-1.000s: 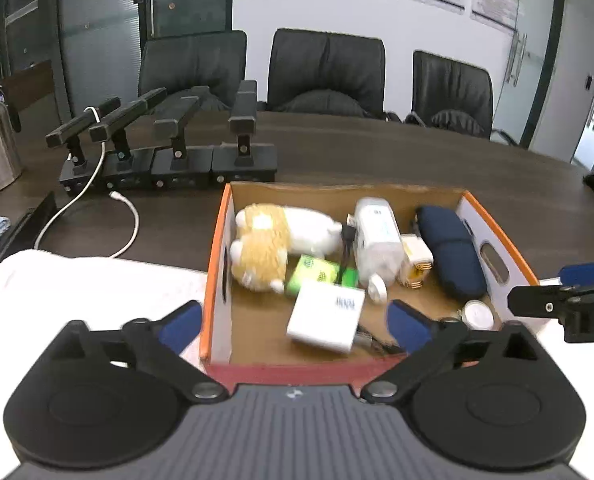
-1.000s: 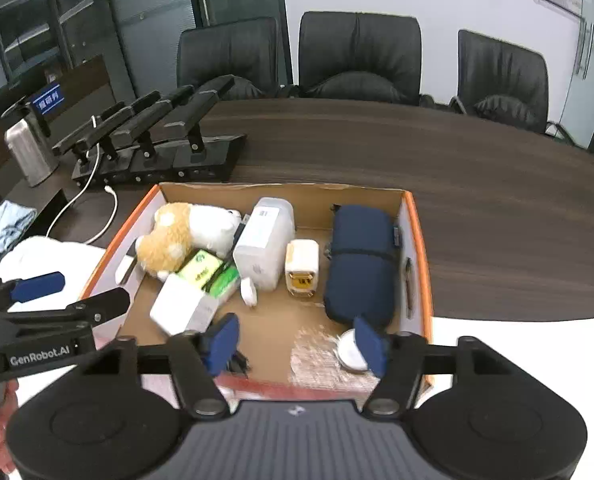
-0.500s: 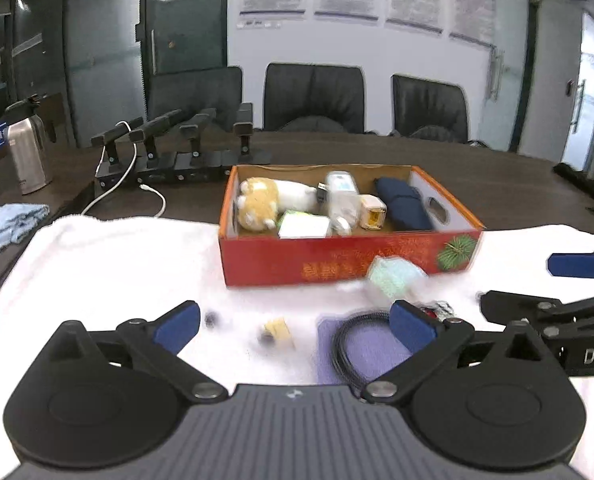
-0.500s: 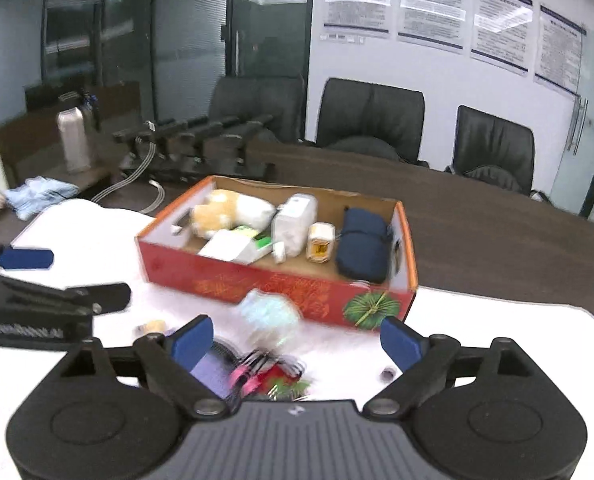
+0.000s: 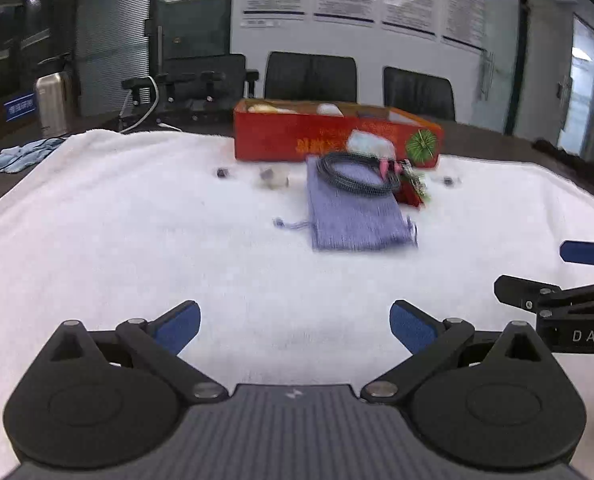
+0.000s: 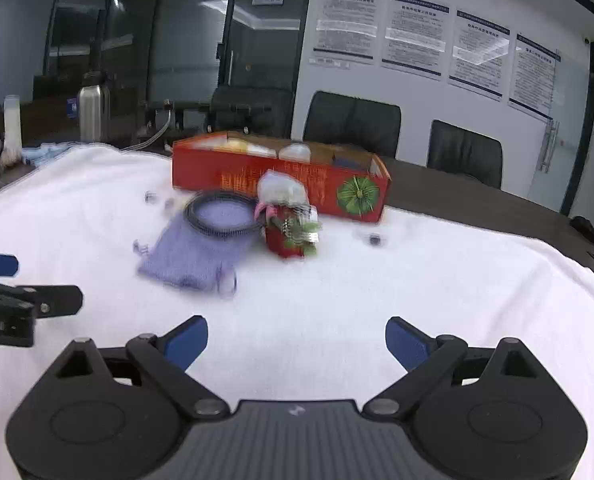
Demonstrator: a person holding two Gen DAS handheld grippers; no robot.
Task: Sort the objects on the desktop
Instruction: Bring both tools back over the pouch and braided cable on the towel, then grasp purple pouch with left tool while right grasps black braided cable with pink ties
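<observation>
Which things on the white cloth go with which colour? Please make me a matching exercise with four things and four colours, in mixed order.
Things:
1. box
2. drawstring pouch
3. coiled cable
4. flask

Colours:
A. black
B. silver
C. red
D. lilac

The flask stands on the dark table, off the cloth.

Pairs: 1-C, 2-D, 3-A, 4-B

Even, bright overhead light washes the white cloth [image 5: 137, 220] nearly blank. Glare streaks the wall posters [image 6: 413, 36]. Motion blur smears the pouch [image 6: 193, 252] and box [image 5: 337, 140]; fisheye bends the room edges.
</observation>
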